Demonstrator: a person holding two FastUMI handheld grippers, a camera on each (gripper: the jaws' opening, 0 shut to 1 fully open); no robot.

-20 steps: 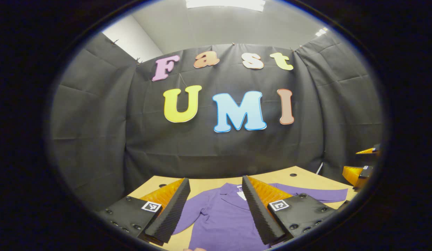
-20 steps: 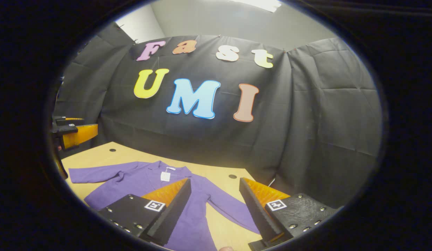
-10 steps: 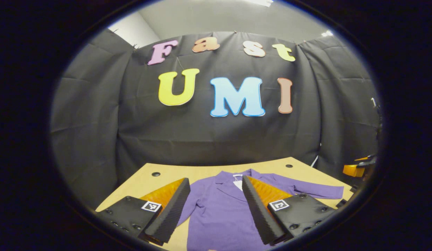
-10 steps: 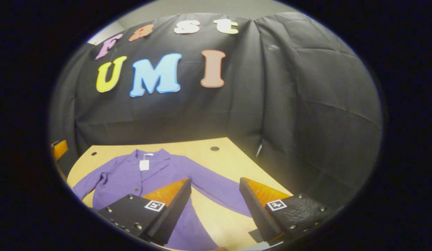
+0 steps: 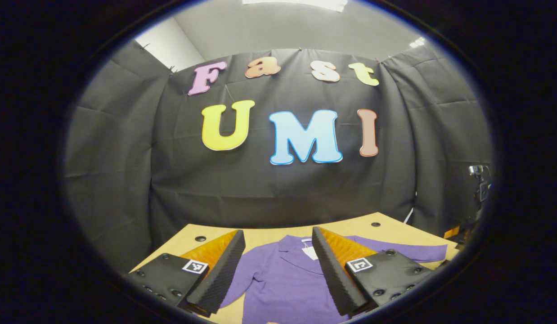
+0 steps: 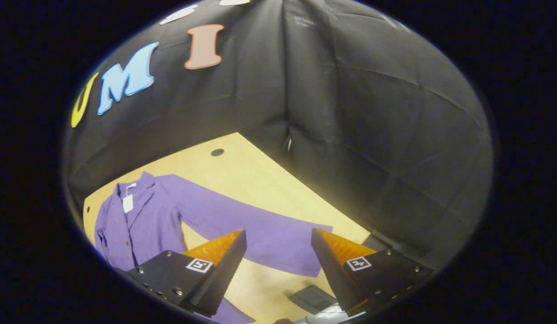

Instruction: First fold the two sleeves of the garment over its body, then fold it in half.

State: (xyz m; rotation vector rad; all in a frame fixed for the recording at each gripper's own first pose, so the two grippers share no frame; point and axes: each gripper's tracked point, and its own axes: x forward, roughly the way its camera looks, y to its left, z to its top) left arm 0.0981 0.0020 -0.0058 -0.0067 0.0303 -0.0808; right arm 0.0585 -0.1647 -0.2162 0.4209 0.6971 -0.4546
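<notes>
A purple long-sleeved garment (image 5: 283,283) with a collar and a white tag lies flat on the wooden table (image 5: 260,234). My left gripper (image 5: 278,270) is open above its chest, the collar showing between the fingers. In the right gripper view the garment's body (image 6: 139,225) lies at the left and one sleeve (image 6: 256,229) stretches out to the right, its cuff end near the table edge. My right gripper (image 6: 278,261) is open above that sleeve's cuff, holding nothing.
The table (image 6: 242,175) has round holes (image 6: 217,152) near its far corners. Black cloth walls close in behind and to the right. A small dark flat object (image 6: 312,298) lies on the table near the right gripper's fingers.
The right gripper has swung to the right and tilted down, from over the garment's body to over the outstretched sleeve's cuff. The left gripper has tilted up slightly and stays over the chest.
</notes>
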